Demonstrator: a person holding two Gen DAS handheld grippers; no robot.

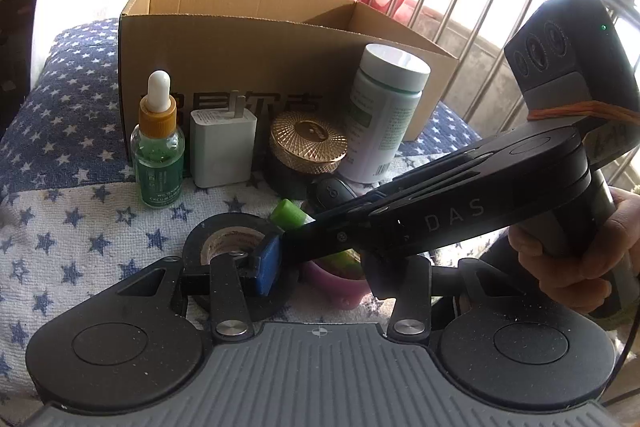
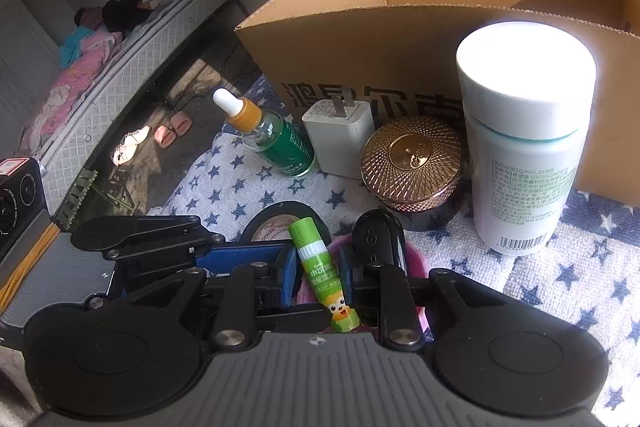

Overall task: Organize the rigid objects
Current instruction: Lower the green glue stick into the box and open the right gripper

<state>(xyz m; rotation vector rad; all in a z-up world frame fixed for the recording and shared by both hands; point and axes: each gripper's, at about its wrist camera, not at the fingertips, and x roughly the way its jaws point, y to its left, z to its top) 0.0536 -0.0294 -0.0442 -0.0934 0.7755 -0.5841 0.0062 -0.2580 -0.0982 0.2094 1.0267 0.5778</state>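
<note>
A green glue stick (image 2: pixel 320 259) lies tilted over a pink bowl (image 2: pixel 416 259), beside a black tape roll (image 1: pixel 236 231).

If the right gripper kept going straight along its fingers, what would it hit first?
Probably the gold-lidded round jar, just beyond the green glue stick between the right gripper's pads; the open cardboard box stands behind it. Depth is uncertain.

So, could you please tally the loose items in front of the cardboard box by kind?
Bottles: 2 (dropper bottle, white pill bottle)
Gold-lidded jar: 1
Charger plug: 1
Tape roll: 1
Glue stick: 1
Black key fob: 1
Pink dish: 1
Total: 8
</note>
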